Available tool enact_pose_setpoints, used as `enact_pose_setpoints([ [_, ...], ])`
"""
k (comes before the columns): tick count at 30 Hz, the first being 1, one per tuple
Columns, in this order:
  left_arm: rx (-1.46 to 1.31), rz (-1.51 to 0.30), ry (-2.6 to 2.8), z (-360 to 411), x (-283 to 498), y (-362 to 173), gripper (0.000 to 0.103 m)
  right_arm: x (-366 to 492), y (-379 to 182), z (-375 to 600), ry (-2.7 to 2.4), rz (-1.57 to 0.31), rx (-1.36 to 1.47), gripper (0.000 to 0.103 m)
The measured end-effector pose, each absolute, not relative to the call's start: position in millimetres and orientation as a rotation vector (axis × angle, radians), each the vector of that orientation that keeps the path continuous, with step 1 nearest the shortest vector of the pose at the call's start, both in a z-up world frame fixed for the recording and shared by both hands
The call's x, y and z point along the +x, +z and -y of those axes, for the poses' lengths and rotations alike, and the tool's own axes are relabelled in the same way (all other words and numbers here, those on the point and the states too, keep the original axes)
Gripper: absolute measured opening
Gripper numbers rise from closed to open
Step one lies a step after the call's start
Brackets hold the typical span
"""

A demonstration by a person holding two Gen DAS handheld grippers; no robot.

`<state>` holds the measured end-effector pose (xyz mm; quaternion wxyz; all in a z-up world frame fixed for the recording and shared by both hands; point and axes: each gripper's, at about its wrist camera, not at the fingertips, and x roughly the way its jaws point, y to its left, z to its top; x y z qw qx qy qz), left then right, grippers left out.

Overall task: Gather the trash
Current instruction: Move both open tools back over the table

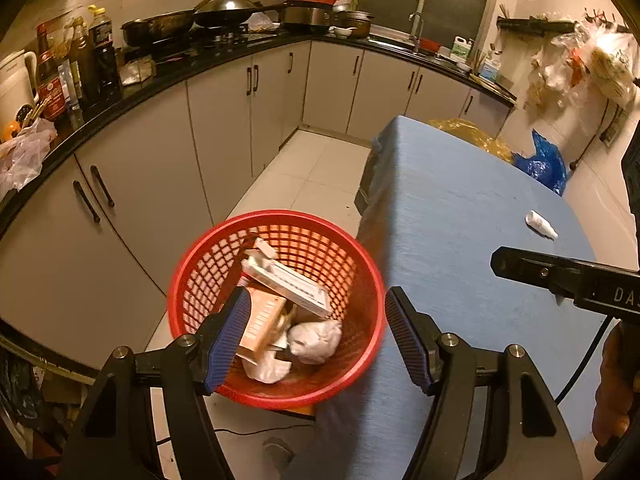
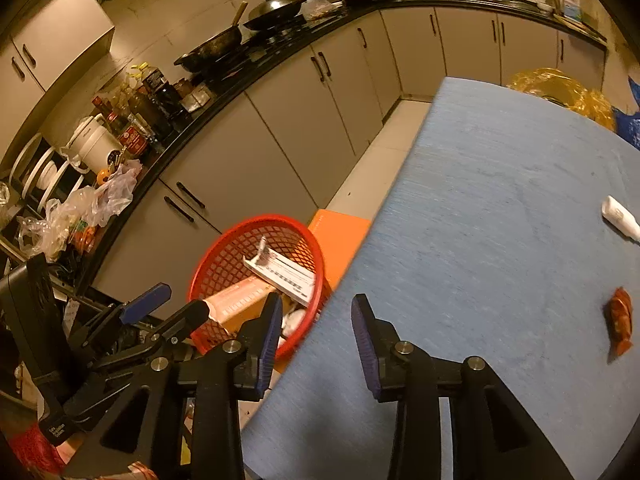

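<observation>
Two bits of trash lay on the blue bench (image 2: 500,200): a white tube (image 2: 620,218) and, nearer me, a red wrapper (image 2: 621,320), well apart from the red basket (image 1: 276,308) beside the bench edge, which already held boxes and wadded paper. My left gripper (image 1: 310,340) hung over the basket, jaws wide and empty. My right gripper (image 2: 316,340) stood part open, empty, above the bench edge. I judged the flat wrapper might slip from the pads.

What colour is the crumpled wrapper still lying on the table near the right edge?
Red-orange, the wrapper on the blue table; only the right wrist view shows it.
</observation>
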<state>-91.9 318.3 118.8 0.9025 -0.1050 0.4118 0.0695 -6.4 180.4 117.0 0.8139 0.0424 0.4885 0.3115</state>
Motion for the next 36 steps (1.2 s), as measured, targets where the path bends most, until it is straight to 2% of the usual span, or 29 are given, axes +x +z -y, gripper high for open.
enact_pose_setpoints([
  [13, -0.151, -0.869, 0.056, -239.6, -85.1, 123.1, 0.068, -25.9, 107.3, -82.9, 0.558, -1.048, 0.163, 0.039],
  [23, -0.095, -0.917, -0.042, -175.5, -80.2, 115.1, 0.069, -34.4, 87.9, 36.9, 0.366, -1.040, 0.207, 0.039],
  [29, -0.062, -0.941, -0.087, -141.2, -83.4, 111.4, 0.069, -15.7, 87.7, 101.1, 0.295, -1.022, 0.219, 0.039],
  [36, -0.051, -0.964, -0.085, -119.0, -88.3, 109.1, 0.069, 31.1, 105.3, 118.5, 0.358, -0.977, 0.156, 0.039],
])
